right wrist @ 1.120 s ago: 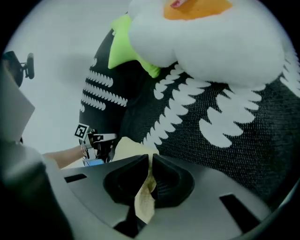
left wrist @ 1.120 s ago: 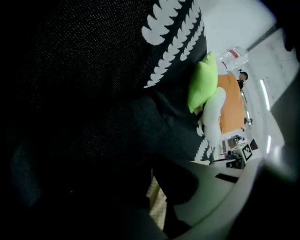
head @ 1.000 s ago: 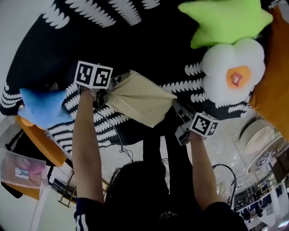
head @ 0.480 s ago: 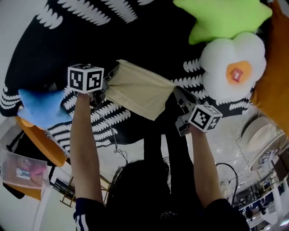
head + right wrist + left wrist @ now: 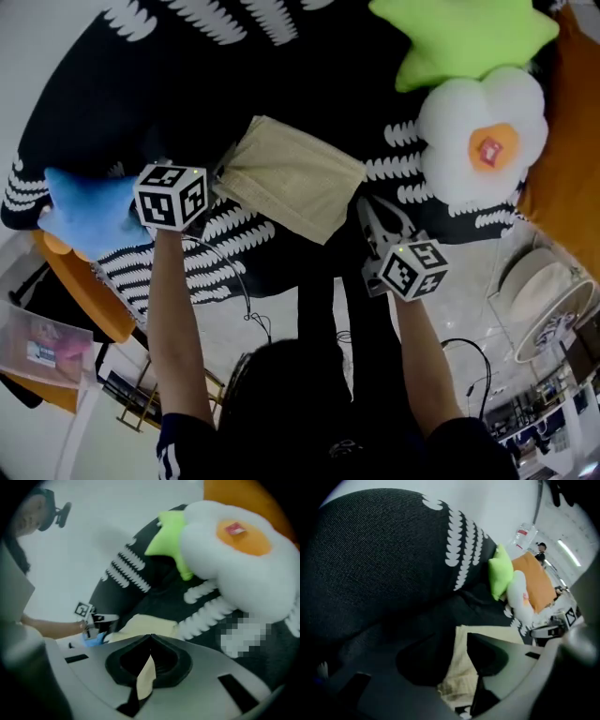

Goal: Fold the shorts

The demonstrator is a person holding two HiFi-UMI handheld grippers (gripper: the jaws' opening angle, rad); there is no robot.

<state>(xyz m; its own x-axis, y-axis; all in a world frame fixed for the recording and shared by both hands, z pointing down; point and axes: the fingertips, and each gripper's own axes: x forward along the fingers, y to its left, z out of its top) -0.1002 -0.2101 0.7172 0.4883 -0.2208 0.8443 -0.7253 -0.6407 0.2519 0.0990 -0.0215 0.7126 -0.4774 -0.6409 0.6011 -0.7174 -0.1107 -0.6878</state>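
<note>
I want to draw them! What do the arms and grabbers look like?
Each hand-held gripper, left and right, is grey with dark inner jaws and carries a white cube with black square markers. The left one's jaws are opening, empty. The dark top has short sleeves, with white stripes on the left one.

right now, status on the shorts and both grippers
Left gripper opening, pads off the shorts. Right gripper shut, just off their corner. Shorts lie folded on the blanket. Egg cushion and blue cushion sit clear of them.
</note>
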